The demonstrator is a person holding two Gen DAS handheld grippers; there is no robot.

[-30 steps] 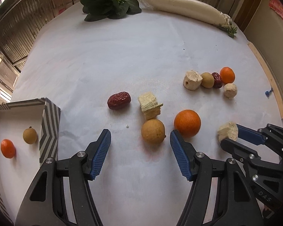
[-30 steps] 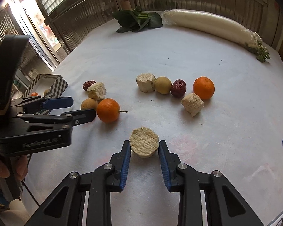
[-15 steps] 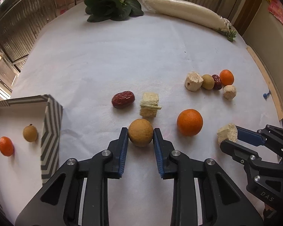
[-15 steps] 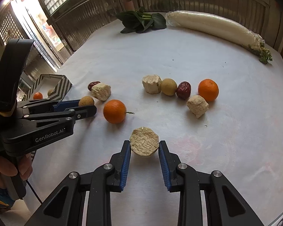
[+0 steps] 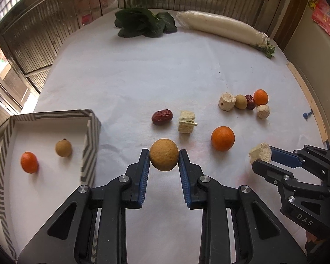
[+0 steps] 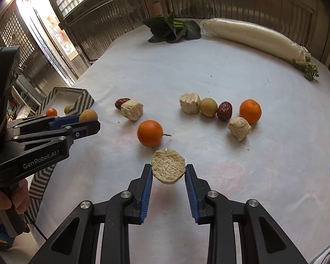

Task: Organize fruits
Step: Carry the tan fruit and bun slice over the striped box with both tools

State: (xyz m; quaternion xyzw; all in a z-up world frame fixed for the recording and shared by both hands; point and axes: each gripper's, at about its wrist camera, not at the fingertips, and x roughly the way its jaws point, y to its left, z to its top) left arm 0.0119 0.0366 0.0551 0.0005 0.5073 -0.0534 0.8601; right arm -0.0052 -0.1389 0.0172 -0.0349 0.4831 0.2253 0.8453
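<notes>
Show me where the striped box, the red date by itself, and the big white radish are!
striped box [image 5: 90, 145]: left wrist view, on its striped right wall.
red date [image 5: 162, 116]: left wrist view, middle of its wrinkled skin.
white radish [image 6: 253, 37]: right wrist view, middle of its long wrapped body.

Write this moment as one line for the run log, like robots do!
left gripper: shut on round tan fruit | right gripper: shut on pale chunk | striped box: one orange, one tan fruit

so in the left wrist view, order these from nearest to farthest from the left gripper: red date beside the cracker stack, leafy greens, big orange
1. Big orange, just right of the left gripper.
2. Red date, ahead, mid-table.
3. Leafy greens, at the far edge.
</notes>
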